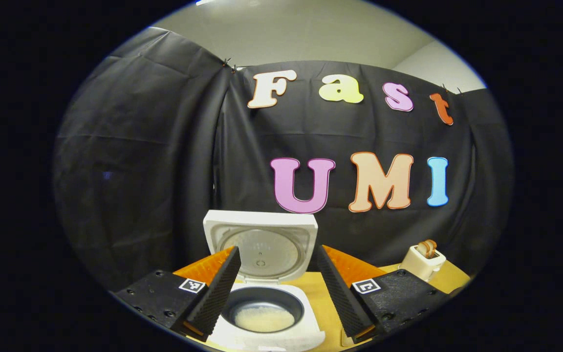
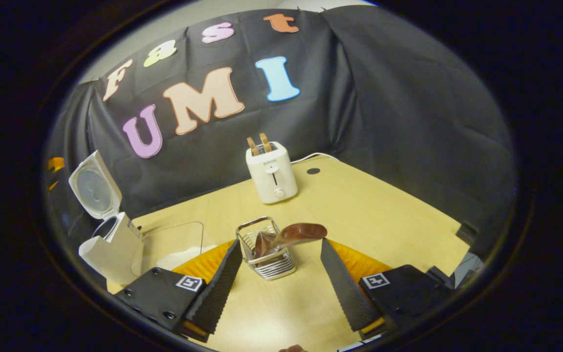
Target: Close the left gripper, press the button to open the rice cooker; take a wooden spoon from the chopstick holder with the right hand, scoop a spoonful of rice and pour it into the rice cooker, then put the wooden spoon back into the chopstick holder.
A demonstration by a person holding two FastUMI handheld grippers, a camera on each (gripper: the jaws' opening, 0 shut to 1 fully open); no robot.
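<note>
Rice cooker (image 1: 267,293) lid is up and there's rice in the pot, so by my read the button step is done, and the spoon looks back in the holder too.

Your right hand-held gripper (image 2: 281,274) is spread wide, nothing between the fingers. Chopstick holder (image 2: 266,248) sits on the table (image 2: 369,210) dead ahead of it, centred between the two fingers and just beyond the tips. Wooden spoon (image 2: 289,235) stands in the holder, bowl end up and leaning out over the holder's right rim toward your right finger. Its long axis runs up and to the right, not vertical; the handle goes down into the wire basket.

Your left hand-held gripper (image 1: 276,293) is also wide open, hovering with the cooker pot between its fingers, well away from the holder.

So the right one is the nearer by far. If you need the spoon again, go straight forward and close across the neck below the bowl.

The toaster (image 2: 271,171) stands behind the holder, well apart.
</note>
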